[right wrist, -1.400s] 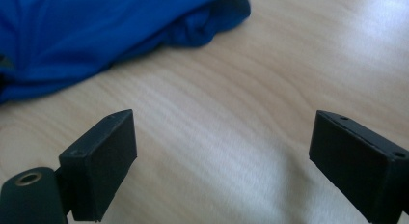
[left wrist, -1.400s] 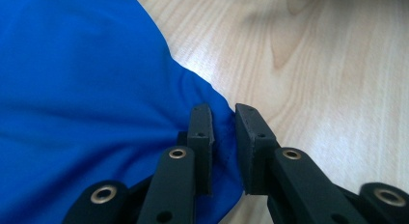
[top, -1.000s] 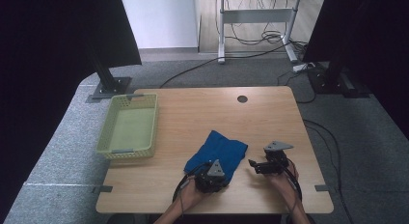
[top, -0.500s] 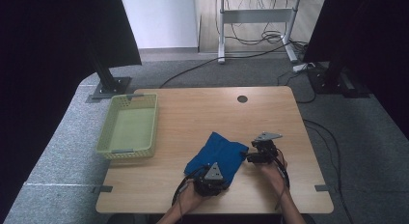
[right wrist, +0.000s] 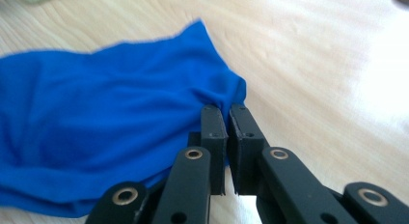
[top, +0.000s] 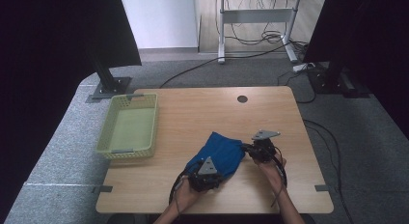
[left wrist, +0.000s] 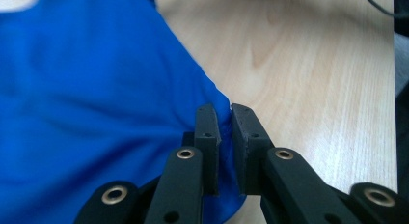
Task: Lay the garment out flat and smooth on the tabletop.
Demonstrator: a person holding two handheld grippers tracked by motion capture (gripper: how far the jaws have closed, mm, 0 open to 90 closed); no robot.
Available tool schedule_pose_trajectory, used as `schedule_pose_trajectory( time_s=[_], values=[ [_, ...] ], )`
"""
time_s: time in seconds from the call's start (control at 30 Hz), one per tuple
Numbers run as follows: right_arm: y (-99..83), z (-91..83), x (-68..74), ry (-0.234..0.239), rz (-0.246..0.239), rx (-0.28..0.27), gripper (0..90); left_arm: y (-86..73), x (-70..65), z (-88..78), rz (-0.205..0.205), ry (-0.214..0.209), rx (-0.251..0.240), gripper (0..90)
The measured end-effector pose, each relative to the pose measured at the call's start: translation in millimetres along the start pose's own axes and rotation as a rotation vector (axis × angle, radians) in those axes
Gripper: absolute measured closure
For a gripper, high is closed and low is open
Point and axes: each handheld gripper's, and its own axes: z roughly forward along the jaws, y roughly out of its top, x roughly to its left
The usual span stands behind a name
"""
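1. A blue cloth [top: 219, 154] is lying rumpled on the near half of a wooden table [top: 193, 113], between the person's two hands. It is the thing being worked on.
2. The left gripper [left wrist: 225, 119] is pinching the cloth's near edge, with fabric bunching up between its nearly closed jaws. In the high view this gripper [top: 206, 178] is sitting at the cloth's near corner, closest to the person.
3. The right gripper [right wrist: 227, 117] is now clamping the cloth's right corner, with the fabric puckering into its jaws. In the high view it [top: 251, 149] is meeting the cloth's right edge.
4. What has just changed: a second ago the right gripper was standing open and apart from the cloth, out to its right. It has since come in to the cloth, and its jaws have just been closing on the corner. The left jaws were already narrow on the fabric and have been tightening slightly.
5. The cloth is looking more gathered than before, as if its gripped edges are starting to lift.
6. My reading: both corners are now secured, so the cloth is likely ready to be lifted, spread or folded.
7. Further out, a pale green basket [top: 112, 119] is sitting empty at the table's left edge, well apart from the cloth.
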Motion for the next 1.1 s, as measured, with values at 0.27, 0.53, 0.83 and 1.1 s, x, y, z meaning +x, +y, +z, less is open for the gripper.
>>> schedule_pose_trajectory(
  time_s=[0.27, 0.53, 0.83, 1.1],
  values=[
    [18.1, -4.6, 4.9, -0.005, -0.017, -0.055, 85.3, 4.8, 24.8, -33.1, -0.014, 0.134, -0.064, 81.9],
    [23.8, 29.0, 10.6, 0.019, 0.003, -0.009, 85.3, -24.6, 51.5, -29.3, -0.057, 0.230, 0.001, 81.5],
    [4.8, 52.0, 14.8, 0.048, 0.004, 0.078, 85.4, -38.8, 53.2, -9.8, -0.068, 0.207, 0.070, 81.0],
    [-17.4, 23.2, 4.3, 0.041, 0.056, 0.117, 85.4, -31.1, 32.2, 6.4, -0.045, 0.113, 0.050, 80.4]
  ],
)
